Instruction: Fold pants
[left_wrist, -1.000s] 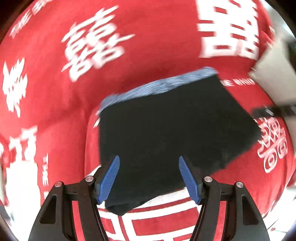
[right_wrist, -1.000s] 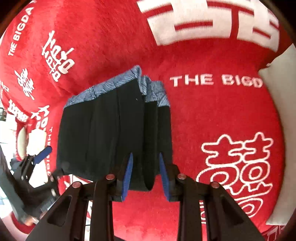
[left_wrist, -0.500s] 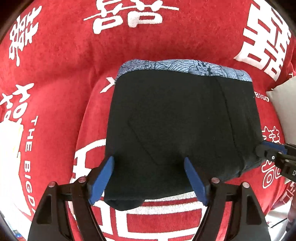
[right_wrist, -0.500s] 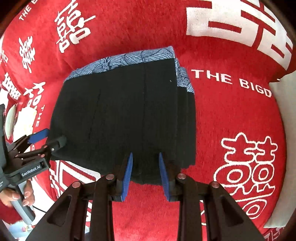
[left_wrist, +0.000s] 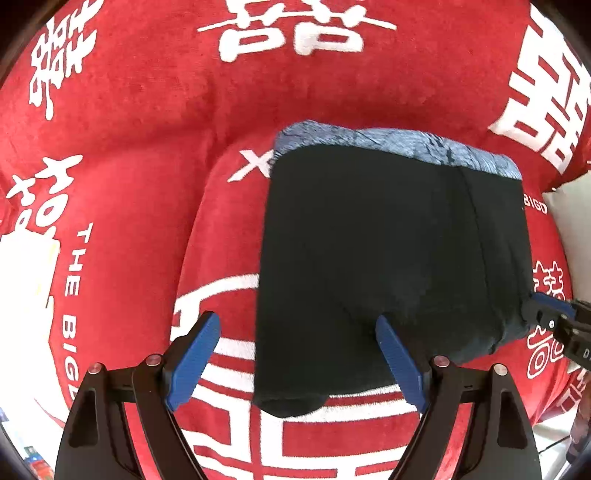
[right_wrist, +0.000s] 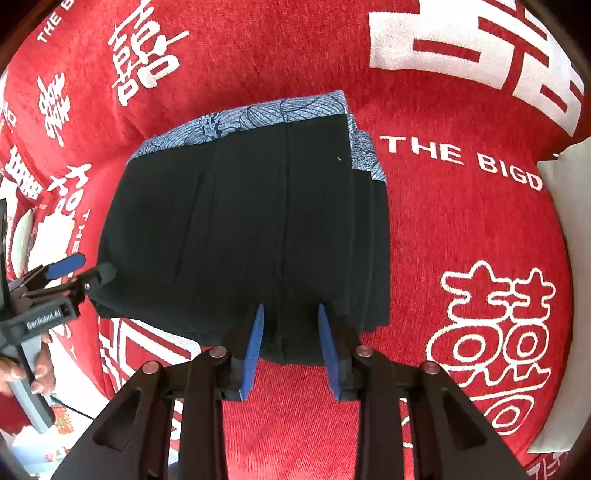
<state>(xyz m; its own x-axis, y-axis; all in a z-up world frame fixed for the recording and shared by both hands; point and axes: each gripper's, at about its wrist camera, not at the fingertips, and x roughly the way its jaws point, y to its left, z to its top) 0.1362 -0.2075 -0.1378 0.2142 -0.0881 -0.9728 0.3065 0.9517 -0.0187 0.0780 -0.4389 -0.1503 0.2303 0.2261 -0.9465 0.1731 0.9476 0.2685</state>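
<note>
The black pants (left_wrist: 388, 266) lie folded into a thick rectangle on the red blanket, with a blue patterned waistband (left_wrist: 399, 142) along the far edge. They also show in the right wrist view (right_wrist: 251, 229). My left gripper (left_wrist: 297, 334) is open over the near left corner of the pants and holds nothing. My right gripper (right_wrist: 288, 315) is open a little, its blue fingers on either side of the near edge of the pants. It shows at the pants' right edge in the left wrist view (left_wrist: 554, 314).
The red blanket (right_wrist: 461, 229) with white characters and lettering covers the whole surface. A white cushion (right_wrist: 569, 280) lies at the right edge. A hand (right_wrist: 22, 369) holds the left gripper's handle at the far left.
The pants have been laid down flat. My left gripper has slid left, so the pants' left edge now lies between its fingers. My right gripper has stayed at the near edge.
</note>
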